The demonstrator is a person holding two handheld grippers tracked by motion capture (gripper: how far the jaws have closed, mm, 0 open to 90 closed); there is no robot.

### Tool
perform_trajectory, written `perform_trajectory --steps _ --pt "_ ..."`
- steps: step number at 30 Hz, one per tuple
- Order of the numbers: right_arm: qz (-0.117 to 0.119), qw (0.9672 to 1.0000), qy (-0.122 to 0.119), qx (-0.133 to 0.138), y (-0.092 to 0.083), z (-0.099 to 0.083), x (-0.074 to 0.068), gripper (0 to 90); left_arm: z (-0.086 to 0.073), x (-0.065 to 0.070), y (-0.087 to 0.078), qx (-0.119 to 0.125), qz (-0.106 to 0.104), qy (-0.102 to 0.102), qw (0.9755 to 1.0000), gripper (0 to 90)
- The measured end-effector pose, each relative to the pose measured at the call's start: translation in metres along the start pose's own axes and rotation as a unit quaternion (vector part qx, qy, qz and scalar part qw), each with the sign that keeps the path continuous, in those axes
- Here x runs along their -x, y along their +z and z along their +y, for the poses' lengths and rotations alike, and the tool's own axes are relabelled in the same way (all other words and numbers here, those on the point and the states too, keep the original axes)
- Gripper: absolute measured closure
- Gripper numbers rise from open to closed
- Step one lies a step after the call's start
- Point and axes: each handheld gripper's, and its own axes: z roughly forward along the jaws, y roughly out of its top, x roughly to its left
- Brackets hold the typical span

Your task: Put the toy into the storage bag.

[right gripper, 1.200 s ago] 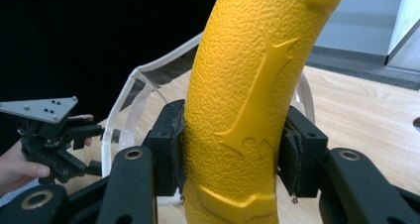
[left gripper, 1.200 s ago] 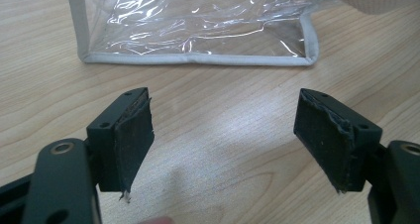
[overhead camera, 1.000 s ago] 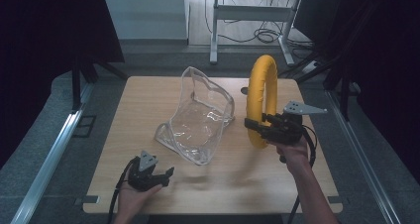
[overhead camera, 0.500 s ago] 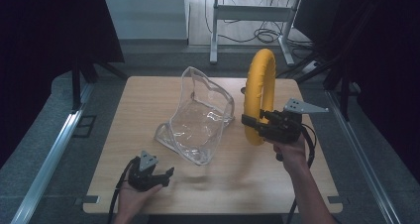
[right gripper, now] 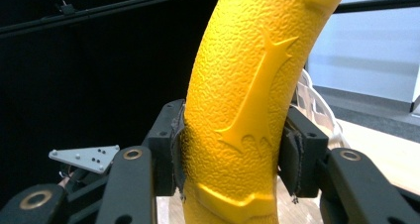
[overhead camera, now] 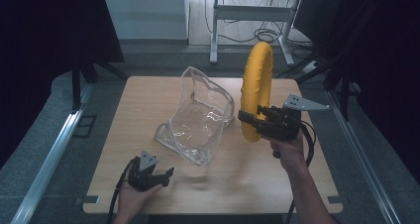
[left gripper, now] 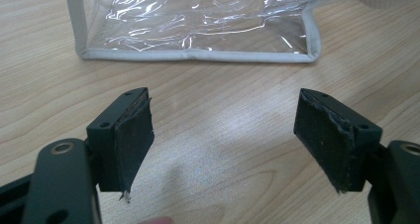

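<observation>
A large yellow ring (overhead camera: 256, 87) stands on edge, lifted over the right half of the wooden table (overhead camera: 148, 92). My right gripper (overhead camera: 248, 119) is shut on its lower arc; in the right gripper view both pads press the ring's (right gripper: 242, 110) textured sides. A clear plastic bag (overhead camera: 198, 117) with a grey trim sits slumped at the table's middle, left of the ring. My left gripper (overhead camera: 166, 177) rests near the front left edge, open and holding nothing. In the left gripper view the bag's bottom edge (left gripper: 198, 54) lies ahead of the spread jaws.
Dark metal rails (overhead camera: 49, 154) run along both sides of the table. A grey desk frame and cables (overhead camera: 257, 16) stand on the floor beyond the far edge. Bare wood lies between the bag and the front edge.
The right gripper has raised the yellow ring a little. The left gripper and the bag have stayed where they were.
</observation>
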Motion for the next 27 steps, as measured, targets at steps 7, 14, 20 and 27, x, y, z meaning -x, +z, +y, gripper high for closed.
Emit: perform_trajectory --steps 7,14,20,27 --pt "0.011 0.9998 -0.012 0.012 0.007 0.013 -0.008 51.1 0.000 0.000 0.000 0.000 0.000 -0.001 1.0000 23.0" --pt "0.016 0.9996 -0.020 0.014 0.013 0.022 -0.015 51.0 0.000 -0.001 -0.001 0.001 0.000 -0.001 1.0000 23.1" --pt "0.021 0.9994 -0.017 0.019 0.018 0.028 -0.017 51.0 0.000 -0.001 0.000 0.000 -0.001 -0.003 1.0000 23.0" --pt "0.024 0.9992 -0.018 0.026 0.024 0.035 -0.020 51.0 0.000 -0.002 -0.001 0.002 0.000 -0.005 1.0000 23.0"
